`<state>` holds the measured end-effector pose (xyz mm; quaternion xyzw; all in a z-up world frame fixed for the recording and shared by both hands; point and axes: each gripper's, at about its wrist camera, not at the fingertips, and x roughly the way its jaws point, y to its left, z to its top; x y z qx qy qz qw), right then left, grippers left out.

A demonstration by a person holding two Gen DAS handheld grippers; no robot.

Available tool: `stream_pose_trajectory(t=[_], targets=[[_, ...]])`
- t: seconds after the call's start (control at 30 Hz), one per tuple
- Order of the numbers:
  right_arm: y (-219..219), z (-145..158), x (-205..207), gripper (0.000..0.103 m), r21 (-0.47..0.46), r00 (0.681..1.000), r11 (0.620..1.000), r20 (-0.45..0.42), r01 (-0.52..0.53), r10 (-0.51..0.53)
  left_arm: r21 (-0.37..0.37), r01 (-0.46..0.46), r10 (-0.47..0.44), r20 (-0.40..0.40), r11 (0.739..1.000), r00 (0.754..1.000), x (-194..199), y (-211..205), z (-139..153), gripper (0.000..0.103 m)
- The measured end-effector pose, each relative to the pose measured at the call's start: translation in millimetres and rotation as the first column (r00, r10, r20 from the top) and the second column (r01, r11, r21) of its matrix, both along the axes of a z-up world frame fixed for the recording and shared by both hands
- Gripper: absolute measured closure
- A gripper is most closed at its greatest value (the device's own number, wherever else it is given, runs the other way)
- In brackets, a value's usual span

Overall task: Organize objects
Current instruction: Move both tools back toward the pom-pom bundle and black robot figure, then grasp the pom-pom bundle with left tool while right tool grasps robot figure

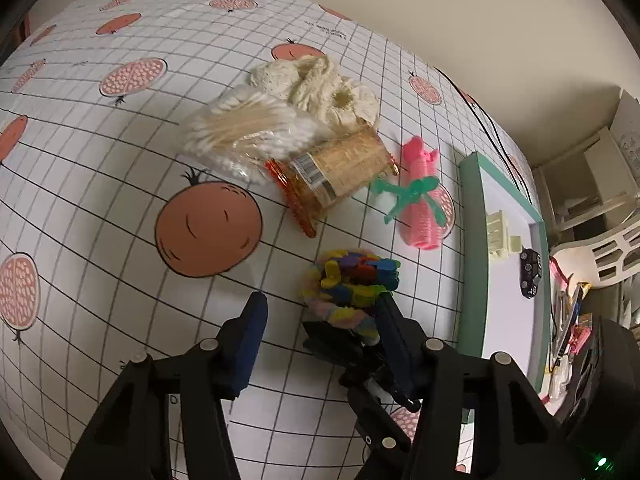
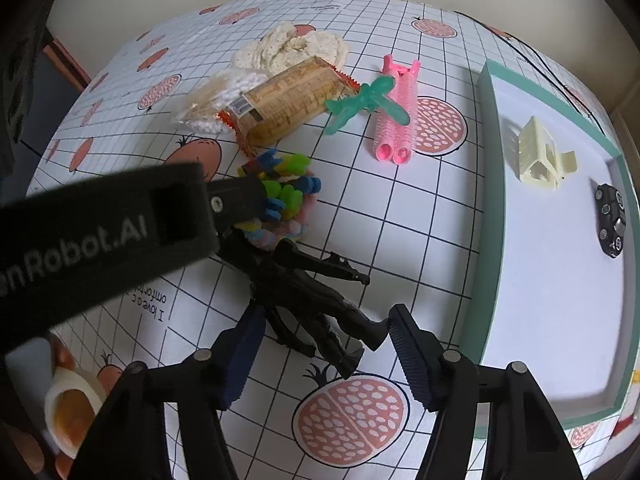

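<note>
Black toy figures lie in a tangle on the table, limbs splayed, and the right tongs hang spread wide around them, one blue pad on either flank, nothing clamped. One dark limb looks to brush the right-hand pad; I cannot tell if it truly touches.

Just behind the tangle sits a pile of bright foam clips on a pastel fuzzy ring. The left tongs gape wide, the right-hand finger against the pile's edge, the other finger well clear over bare cloth. From the right wrist view, the left tool's black body crosses the picture with its tip at the clips.

Further back: a wrapped biscuit pack, a bag of cotton swabs touching it, and a cream crocheted piece behind both. Beside the pack, pink hair rollers lie with a green clip across them.

Off to the right, a green-rimmed tray holds a cream claw clip and a small black toy car, well apart.
</note>
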<state>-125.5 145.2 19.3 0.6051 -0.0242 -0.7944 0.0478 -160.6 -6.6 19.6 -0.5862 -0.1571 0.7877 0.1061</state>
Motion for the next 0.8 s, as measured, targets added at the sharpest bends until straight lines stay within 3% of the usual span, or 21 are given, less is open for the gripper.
stream_pose_trajectory(t=[0.17, 0.33, 0.67, 0.8], targets=[[2.6, -0.9, -2.6, 0.040, -0.003, 1.000, 1.000, 0.003, 0.002, -0.002, 0.015, -0.011, 0.010, 0.016, 1.000, 1.000, 0.6, -3.3, -1.4, 0.047], [-4.0, 0.9, 3.1, 0.041, -0.002, 1.000, 1.000, 0.005, 0.001, -0.001, 0.057, 0.001, -0.002, 0.027, 0.998, 1.000, 1.5, -0.2, -1.6, 0.064], [2.1, 4.2, 4.1, 0.051, -0.013, 1.000, 1.000, 0.012, 0.011, -0.011, 0.069, -0.011, 0.007, 0.055, 0.998, 0.998, 3.4, -5.5, -5.0, 0.065], [2.2, 5.9, 4.3, 0.051, -0.007, 1.000, 1.000, 0.013, 0.005, -0.005, 0.089, -0.014, 0.008, 0.063, 0.996, 0.998, 2.7, -1.7, -6.3, 0.073]])
